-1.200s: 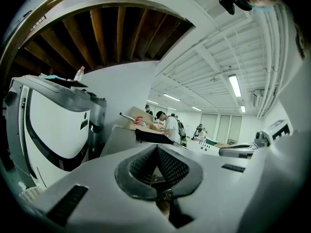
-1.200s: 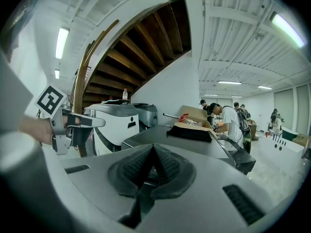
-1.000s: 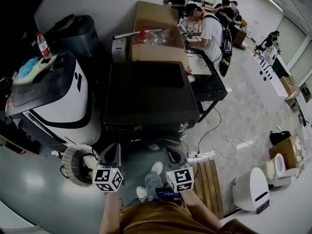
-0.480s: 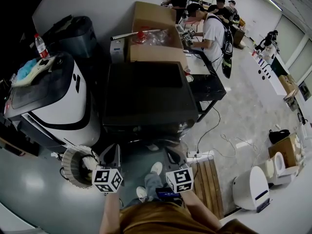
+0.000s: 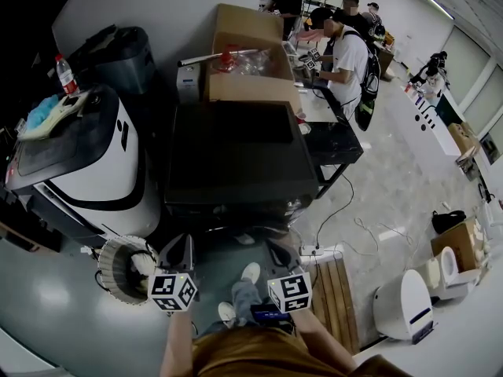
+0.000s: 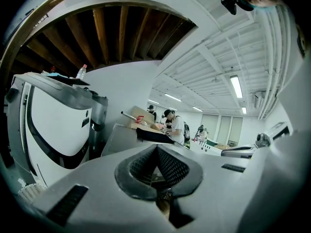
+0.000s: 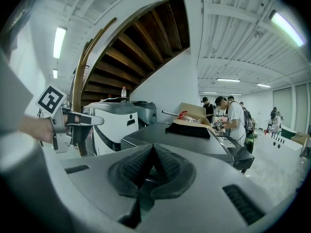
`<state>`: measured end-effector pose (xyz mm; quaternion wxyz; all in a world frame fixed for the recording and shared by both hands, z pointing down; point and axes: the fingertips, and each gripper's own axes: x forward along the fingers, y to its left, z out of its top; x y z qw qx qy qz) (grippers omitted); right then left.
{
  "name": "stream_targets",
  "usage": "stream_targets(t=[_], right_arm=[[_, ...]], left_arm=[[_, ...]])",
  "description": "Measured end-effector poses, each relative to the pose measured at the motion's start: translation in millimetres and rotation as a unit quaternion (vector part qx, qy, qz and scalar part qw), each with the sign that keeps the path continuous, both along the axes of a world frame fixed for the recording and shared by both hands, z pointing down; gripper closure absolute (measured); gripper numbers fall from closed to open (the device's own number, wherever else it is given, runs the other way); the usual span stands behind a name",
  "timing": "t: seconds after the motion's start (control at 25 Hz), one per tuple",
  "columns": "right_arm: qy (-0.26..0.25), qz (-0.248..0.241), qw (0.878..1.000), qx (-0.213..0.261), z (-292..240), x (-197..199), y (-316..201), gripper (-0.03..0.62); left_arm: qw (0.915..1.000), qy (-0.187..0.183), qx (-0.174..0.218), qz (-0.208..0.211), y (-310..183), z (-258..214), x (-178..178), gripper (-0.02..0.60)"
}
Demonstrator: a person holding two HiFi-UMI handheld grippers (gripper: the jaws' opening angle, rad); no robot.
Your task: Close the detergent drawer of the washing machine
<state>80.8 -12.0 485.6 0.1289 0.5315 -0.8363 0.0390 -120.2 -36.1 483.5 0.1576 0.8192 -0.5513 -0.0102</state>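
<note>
The washing machine [image 5: 236, 151] is a dark box with a flat top, straight ahead of me in the head view. Its front face is in shadow and I cannot make out the detergent drawer. My left gripper [image 5: 181, 242] and right gripper [image 5: 277, 244] are held low, side by side, short of the machine's front and touching nothing. In the left gripper view the left gripper [image 6: 156, 147] has its ribbed pads pressed together with nothing between them. The right gripper [image 7: 153, 146] is likewise shut and empty, pointing over the machine's top [image 7: 184, 142].
A white-and-black appliance [image 5: 86, 163] stands left of the machine, with a water bottle [image 5: 69, 71] behind it. A cardboard box [image 5: 247, 53] sits behind the machine. A round white basket [image 5: 118, 267], a power strip [image 5: 322, 250] and a wooden pallet [image 5: 338, 289] lie on the floor. People [image 5: 346, 49] work at the back.
Both grippers stay where they were, still shut. The head view has drifted slightly and a person at the back table has shifted.
</note>
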Motion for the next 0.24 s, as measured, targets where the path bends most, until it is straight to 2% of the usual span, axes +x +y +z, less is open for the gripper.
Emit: stream_targets(t=[0.24], right_arm=[[0.0,0.001,1.0,-0.005,2.3,5.1,-0.9,0.582]], left_arm=[[1.0,0.001,-0.001,-0.003,0.4,-0.3,0.4,0.558]])
